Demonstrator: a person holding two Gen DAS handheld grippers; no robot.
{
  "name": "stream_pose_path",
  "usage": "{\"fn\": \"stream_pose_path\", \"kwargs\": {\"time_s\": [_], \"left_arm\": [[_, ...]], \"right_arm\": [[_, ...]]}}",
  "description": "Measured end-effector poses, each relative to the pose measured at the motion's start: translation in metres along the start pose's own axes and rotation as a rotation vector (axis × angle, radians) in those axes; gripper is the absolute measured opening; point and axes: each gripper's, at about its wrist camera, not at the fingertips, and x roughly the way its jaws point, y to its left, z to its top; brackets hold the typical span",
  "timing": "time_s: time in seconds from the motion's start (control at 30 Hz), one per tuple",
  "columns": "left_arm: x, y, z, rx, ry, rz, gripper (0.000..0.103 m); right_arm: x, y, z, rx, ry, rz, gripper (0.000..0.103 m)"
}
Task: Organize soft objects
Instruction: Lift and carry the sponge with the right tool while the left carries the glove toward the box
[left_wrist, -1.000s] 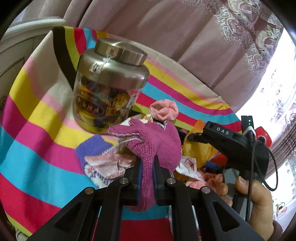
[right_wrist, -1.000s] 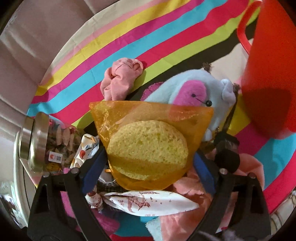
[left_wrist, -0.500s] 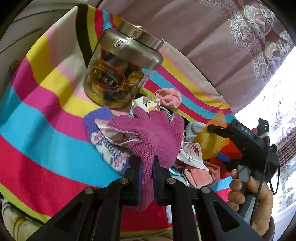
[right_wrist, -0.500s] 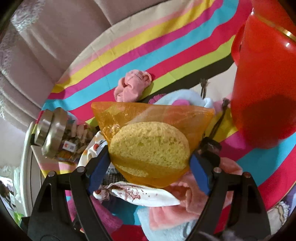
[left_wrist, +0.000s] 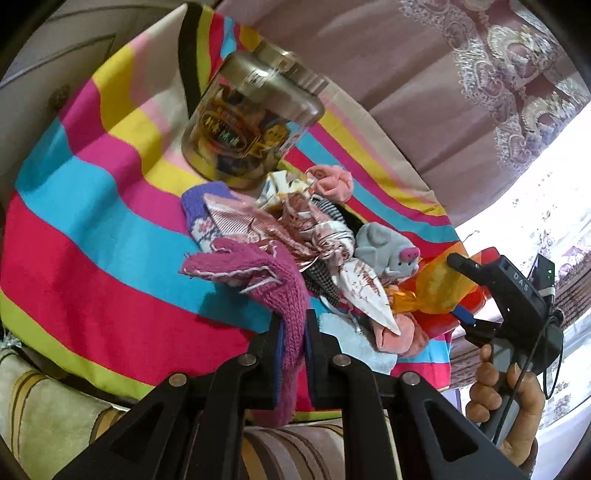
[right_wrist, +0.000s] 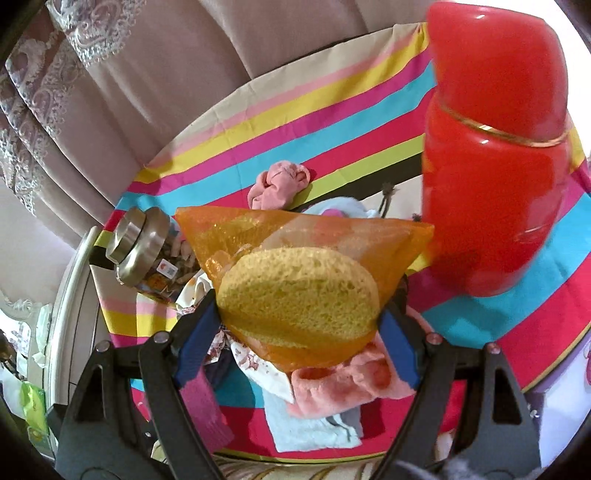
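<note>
My left gripper (left_wrist: 291, 343) clamps the magenta knit glove (left_wrist: 266, 280), which trails toward the pile ahead. My right gripper (right_wrist: 295, 325) squeezes the bagged yellow sponge (right_wrist: 299, 288). Just right of it stands the red flask (right_wrist: 495, 155); a swing could topple it.

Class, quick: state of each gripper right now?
Left gripper: shut on the magenta glove.
Right gripper: shut on the bagged sponge.

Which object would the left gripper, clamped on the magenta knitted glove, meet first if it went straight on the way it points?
Probably the pile of patterned cloths just beyond the magenta knitted glove held in the left gripper; the glass jar with a metal lid stands farther back. Depth is hard to judge.
</note>
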Motion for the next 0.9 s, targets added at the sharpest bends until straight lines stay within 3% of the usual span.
{"fn": "stream_pose_path", "kwargs": {"time_s": [0.43,0.9], "left_arm": [[-0.020,-0.035,-0.003,0.085,-0.058,-0.025,0.011],[-0.014,-0.104,-0.022,0.209,-0.019,-0.102,0.011]], "right_arm": [[-0.056,-0.034,0.017,0.022,-0.121,0.031,0.084],[-0.124,-0.121,0.001,0.054,-0.135,-0.085,0.084]]}}
